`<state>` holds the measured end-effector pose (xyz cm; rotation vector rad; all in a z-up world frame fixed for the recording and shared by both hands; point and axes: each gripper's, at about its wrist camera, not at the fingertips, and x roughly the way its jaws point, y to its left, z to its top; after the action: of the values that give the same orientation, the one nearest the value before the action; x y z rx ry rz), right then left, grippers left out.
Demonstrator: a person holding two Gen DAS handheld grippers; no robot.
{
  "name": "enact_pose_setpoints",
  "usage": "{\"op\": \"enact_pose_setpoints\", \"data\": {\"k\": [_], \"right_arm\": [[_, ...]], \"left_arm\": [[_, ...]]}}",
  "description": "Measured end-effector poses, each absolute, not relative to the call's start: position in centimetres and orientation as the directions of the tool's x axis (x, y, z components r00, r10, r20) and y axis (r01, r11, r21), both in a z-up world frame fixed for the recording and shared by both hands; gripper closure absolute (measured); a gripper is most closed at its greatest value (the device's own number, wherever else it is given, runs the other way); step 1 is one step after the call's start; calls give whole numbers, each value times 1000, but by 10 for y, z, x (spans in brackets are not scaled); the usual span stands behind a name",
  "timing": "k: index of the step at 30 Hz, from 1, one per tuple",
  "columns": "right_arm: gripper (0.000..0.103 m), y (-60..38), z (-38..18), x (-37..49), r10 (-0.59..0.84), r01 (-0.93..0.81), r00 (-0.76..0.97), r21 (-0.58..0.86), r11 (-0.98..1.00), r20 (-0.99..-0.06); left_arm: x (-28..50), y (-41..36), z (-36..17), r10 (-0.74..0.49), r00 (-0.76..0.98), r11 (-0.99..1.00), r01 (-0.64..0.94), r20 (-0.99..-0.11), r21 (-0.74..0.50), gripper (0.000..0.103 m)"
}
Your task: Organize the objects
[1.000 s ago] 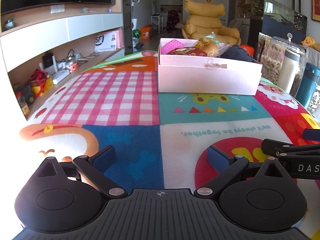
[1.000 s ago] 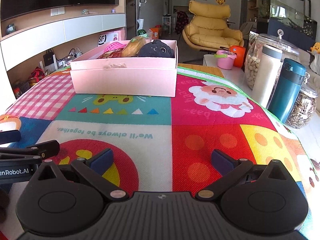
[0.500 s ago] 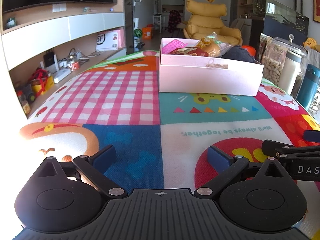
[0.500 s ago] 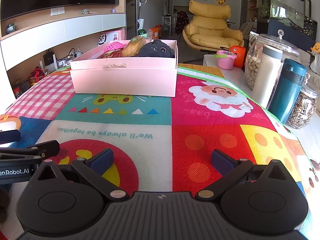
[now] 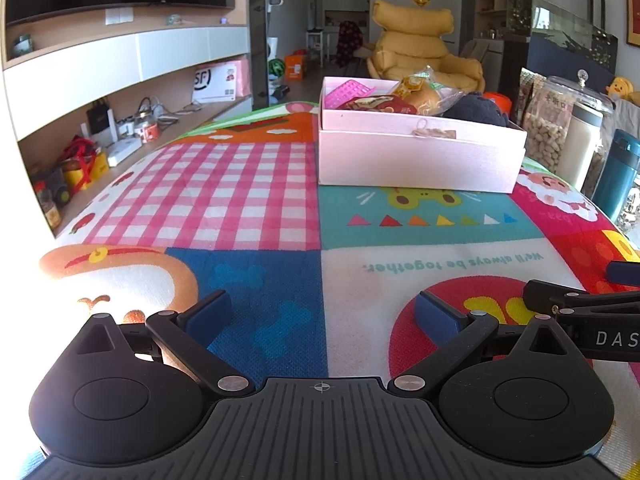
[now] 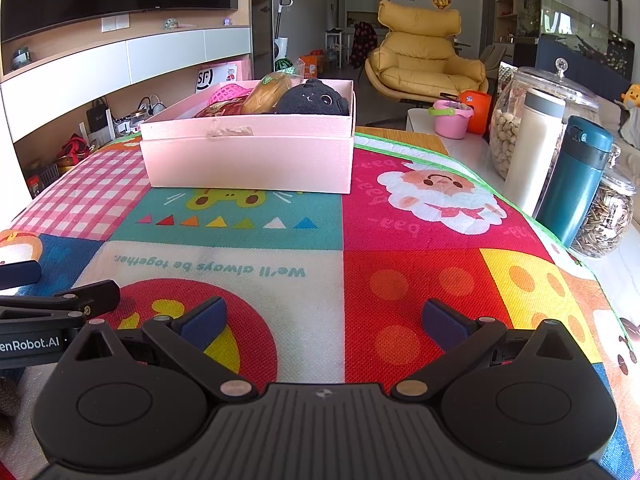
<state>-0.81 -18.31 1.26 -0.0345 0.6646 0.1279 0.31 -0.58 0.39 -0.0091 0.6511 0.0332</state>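
My left gripper point(image 5: 322, 310) fingers spread wide, nothing between. My right gripper point(image 6: 324, 316) same, spread and unloaded. Both low over patchwork mat point(image 6: 344, 256) on tabletop, well short of pink box point(image 6: 250, 160). Inside box: black plush point(image 6: 314, 98), bread packet point(image 6: 266, 94), pink item point(image 6: 228, 92).

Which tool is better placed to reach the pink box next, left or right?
Probably left. The pink box lies nearly straight ahead of the left tool; from the right tool it sits off to the left. Both are open.

Filled pink box point(image 5: 416, 164) on mat point(image 5: 240, 200)
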Motion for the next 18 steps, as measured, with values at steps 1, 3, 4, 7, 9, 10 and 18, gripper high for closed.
{"op": "enact_pose_setpoints", "data": {"k": [1,3,4,7,9,10,18], "right_arm": [[0,-183,12,-8,108,-129,780,10,992,-617],[0,-183,13,-8,108,-129,780,10,992,-617],[0,-183,12,-8,108,-129,780,10,992,-617],[0,-183,13,-8,108,-129,780,10,992,-617],[0,-183,13,-8,108,-129,780,10,992,-617],[0,-184,13,-8,107,-129,780,9,992,-617],[0,-183,13,-8,107,-129,780,9,992,-617]], "left_arm": [[3,-6,4,29,795,999,-34,-606,3,2],[3,-6,4,30,795,999,-34,-606,4,2],[3,-6,4,29,795,999,-34,-606,4,2],[3,-6,4,31,795,999,-34,-606,7,2],[3,-6,4,31,795,999,-34,-606,6,2],[3,-7,4,31,795,999,-35,-606,6,2],[3,-6,4,30,795,999,-35,-606,5,2]]}}
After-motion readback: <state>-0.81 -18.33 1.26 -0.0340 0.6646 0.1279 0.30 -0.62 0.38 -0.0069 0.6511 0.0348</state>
